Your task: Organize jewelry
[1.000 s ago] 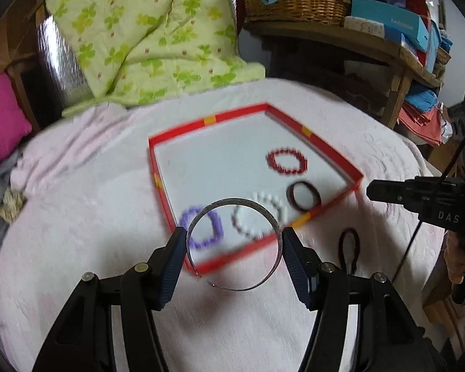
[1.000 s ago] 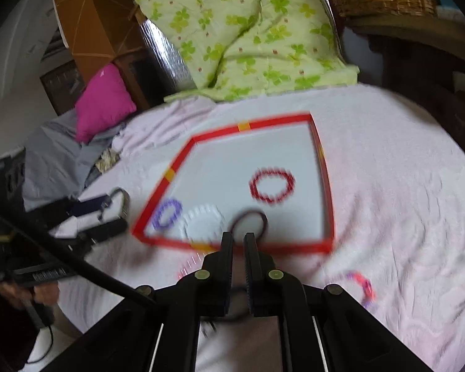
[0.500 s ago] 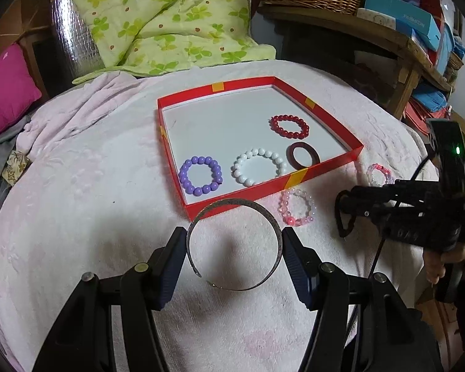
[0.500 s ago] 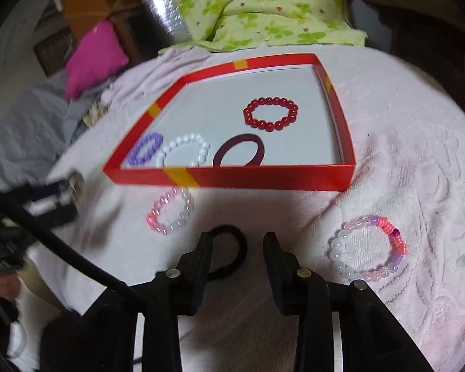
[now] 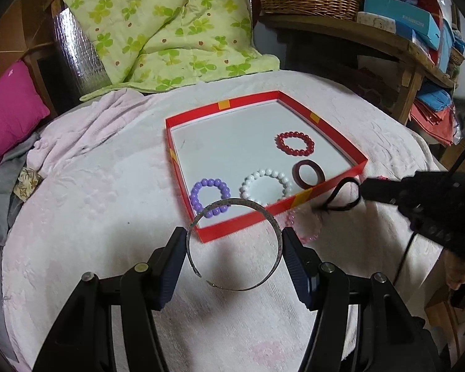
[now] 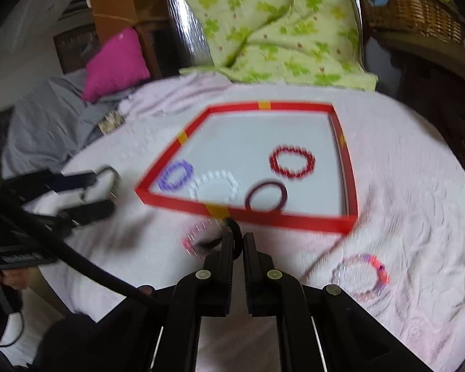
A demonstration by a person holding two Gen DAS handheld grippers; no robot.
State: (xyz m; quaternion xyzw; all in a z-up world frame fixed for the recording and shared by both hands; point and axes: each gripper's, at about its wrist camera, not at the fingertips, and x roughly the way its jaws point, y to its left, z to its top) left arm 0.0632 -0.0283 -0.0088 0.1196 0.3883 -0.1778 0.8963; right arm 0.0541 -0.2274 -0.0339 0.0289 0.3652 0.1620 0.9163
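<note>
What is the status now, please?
Left claw shut on silver bangle. Right claw shut on black hair tie, near red tray. Nothing in the way.

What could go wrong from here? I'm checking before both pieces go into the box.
1. The open metal bangle is pinched only at its sides by the left gripper; it could spring or slip out.
2. The black hair tie dangles from the right gripper close to the red box wall, and may snag it.
3. The pink bead bracelet beneath could get dragged.

Shiny metal bangle (image 5: 234, 245), glossy beads (image 5: 265, 186)
</note>
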